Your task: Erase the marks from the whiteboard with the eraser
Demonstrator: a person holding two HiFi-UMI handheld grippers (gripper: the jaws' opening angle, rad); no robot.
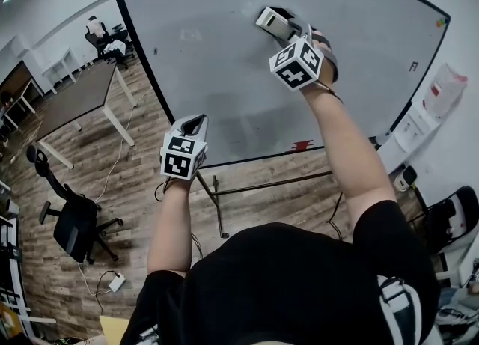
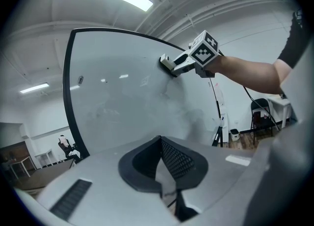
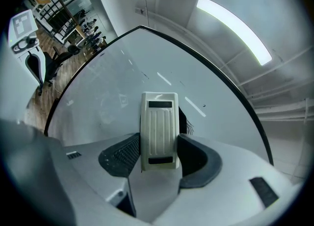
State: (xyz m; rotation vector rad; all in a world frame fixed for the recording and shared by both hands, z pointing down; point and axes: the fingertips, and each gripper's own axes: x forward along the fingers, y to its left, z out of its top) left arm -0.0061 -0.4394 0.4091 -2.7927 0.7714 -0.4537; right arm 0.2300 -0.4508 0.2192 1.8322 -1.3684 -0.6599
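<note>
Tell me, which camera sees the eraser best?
The right gripper view: the eraser fills the middle, ribbed back facing the camera, gripped by the right claw. The head view shows it small, just beyond the marker cube. The left gripper view shows it far off, side-on, against the whiteboard.

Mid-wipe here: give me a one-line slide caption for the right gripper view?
Right gripper clamps the white eraser between its fingers, holding it against the whiteboard.

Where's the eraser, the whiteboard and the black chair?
eraser (image 3: 158, 129), right gripper view, its ribbed white back.
whiteboard (image 1: 224, 74), head view, bare grey surface.
office chair (image 1: 75, 225), head view, its black seat.
</note>
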